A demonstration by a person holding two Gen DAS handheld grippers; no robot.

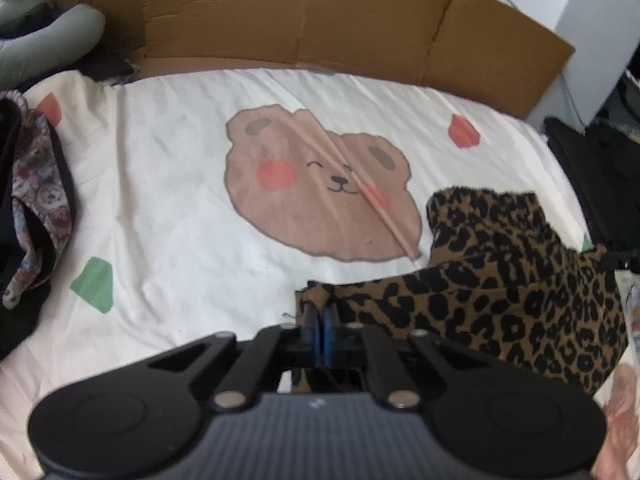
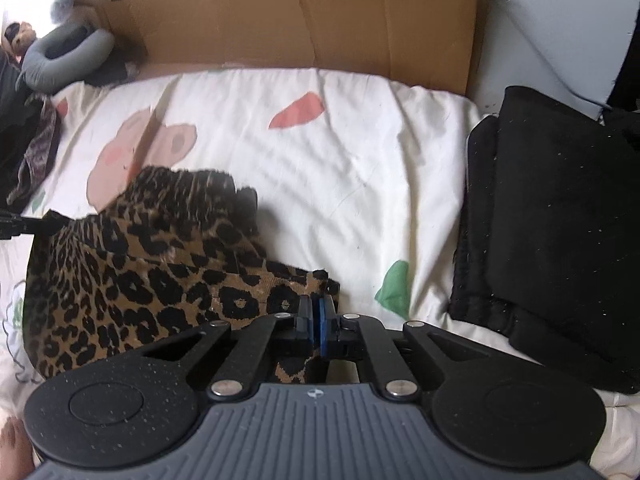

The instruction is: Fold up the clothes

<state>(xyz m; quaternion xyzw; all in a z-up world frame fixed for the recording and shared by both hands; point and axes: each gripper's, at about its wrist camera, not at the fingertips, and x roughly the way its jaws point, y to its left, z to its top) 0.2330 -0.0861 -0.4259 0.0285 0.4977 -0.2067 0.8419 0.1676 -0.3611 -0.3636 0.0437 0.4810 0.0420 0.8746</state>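
Bed sheet point(image 1: 168, 184): black pile point(image 2: 560, 216) right, cardboard point(image 1: 300, 12) behind; my left gripper point(image 1: 320, 316) and right gripper point(image 2: 317, 312) both clamped on leopard garment point(image 1: 500, 280) corners.

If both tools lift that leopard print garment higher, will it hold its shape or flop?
The leopard print garment will probably flop: it already sags in soft folds between the left tool and the right tool, each clamped on an edge. It looks light, since thin pinches carry it. The knit surface seems unlikely to slip.
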